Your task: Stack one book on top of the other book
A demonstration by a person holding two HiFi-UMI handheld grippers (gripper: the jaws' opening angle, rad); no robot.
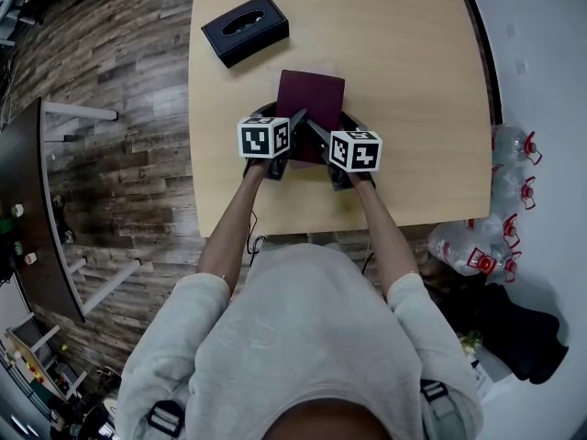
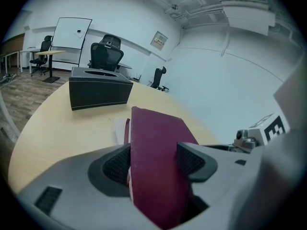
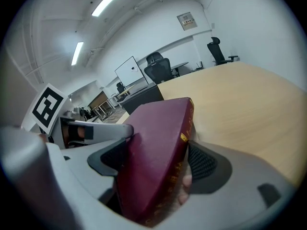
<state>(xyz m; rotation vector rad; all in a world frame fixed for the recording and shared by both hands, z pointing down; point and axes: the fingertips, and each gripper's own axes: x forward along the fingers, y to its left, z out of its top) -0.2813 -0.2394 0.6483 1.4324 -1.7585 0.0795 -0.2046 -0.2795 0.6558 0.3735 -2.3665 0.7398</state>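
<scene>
A maroon hardcover book (image 1: 312, 97) is over the middle of the pale wooden table (image 1: 413, 81), held by its near edge from both sides. My left gripper (image 1: 286, 141) grips its left near corner. In the left gripper view the book (image 2: 156, 147) fills the gap and both pads (image 2: 116, 164) touch it. My right gripper (image 1: 324, 145) grips the right near corner, with the book (image 3: 158, 138) wedged between its jaws, gold print on the spine. A pale edge and a thin maroon strip (image 2: 125, 128) show under the book's left side. I cannot tell whether that is a second book.
A black tissue box (image 1: 245, 28) stands at the table's far left, beyond the book. Plastic bottles with red caps (image 1: 509, 200) lie on the floor right of the table. Office chairs (image 2: 103, 56) and a whiteboard stand farther back in the room.
</scene>
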